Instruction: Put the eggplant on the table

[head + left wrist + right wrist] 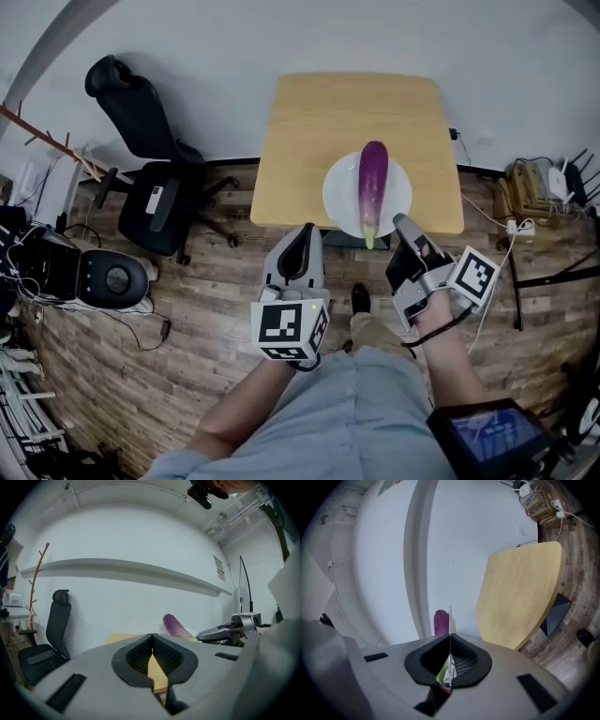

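Observation:
A purple eggplant (pixel 373 183) with a green stem lies along a white plate (pixel 337 192) at the near edge of the small wooden table (pixel 319 112). My left gripper (pixel 304 231) is shut and empty, over the floor just short of the table's front edge and left of the plate. My right gripper (pixel 402 221) is also shut, its tips close to the plate's near right rim. The left gripper view shows the eggplant (pixel 174 625) beyond the shut jaws, with the right gripper (pixel 201 634) to its right. In the right gripper view the eggplant (pixel 441 620) and the plate's thin edge (pixel 450 613) show just past the jaws.
A black office chair (pixel 155 178) stands left of the table. A round black device (pixel 112 277) with cables lies on the wooden floor at far left. Boxes and a power strip (pixel 530 187) sit at the right wall. The person's legs fill the bottom.

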A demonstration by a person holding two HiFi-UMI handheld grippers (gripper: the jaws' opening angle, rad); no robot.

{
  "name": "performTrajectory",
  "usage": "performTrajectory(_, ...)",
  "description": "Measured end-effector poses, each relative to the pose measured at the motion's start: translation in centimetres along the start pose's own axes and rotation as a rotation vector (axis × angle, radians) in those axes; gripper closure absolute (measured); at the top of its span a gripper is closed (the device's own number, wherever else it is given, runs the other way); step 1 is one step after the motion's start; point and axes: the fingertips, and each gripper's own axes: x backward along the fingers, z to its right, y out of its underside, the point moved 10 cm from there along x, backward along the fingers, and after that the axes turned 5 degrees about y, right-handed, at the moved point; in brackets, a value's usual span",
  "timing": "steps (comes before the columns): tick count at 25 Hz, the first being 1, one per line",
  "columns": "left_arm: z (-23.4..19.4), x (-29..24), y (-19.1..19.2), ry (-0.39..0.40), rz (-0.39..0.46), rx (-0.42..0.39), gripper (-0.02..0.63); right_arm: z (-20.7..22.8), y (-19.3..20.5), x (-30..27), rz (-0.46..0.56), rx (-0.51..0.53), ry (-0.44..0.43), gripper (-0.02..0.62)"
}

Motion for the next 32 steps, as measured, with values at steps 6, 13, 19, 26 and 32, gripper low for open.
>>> performTrajectory(6,-1.4,-5.0,-1.3,-0.035,-0.001,0.002,0.600,0.6,-3.5,-4.7,-0.047,-0.015,0.018,0.589)
performTrajectory(13,-3.1,-9.4,-2.6,-0.087,0.012,-0.006,0.600,0.7,-6.9,-10.2,-0.114,-0.007,0.001,0.588)
performTrajectory(19,-4.5,-11.7,-3.9,-0.130,0.025,-0.008,0.600,-0.1,-9.1,-14.2,-0.145,0.006,-0.020,0.589)
performTrajectory(26,-7.1,-13.4,-4.6,-0.151,0.039,-0.007,0.600,-0.3,-10.1,-18.1,-0.159,0.014,-0.019,0.588)
performTrajectory(32,-10.0,-16.4,-4.4,-0.118,0.020,0.002,0.600,0.3,-10.3,-21.4,-0.147,0.001,-0.002,0.589)
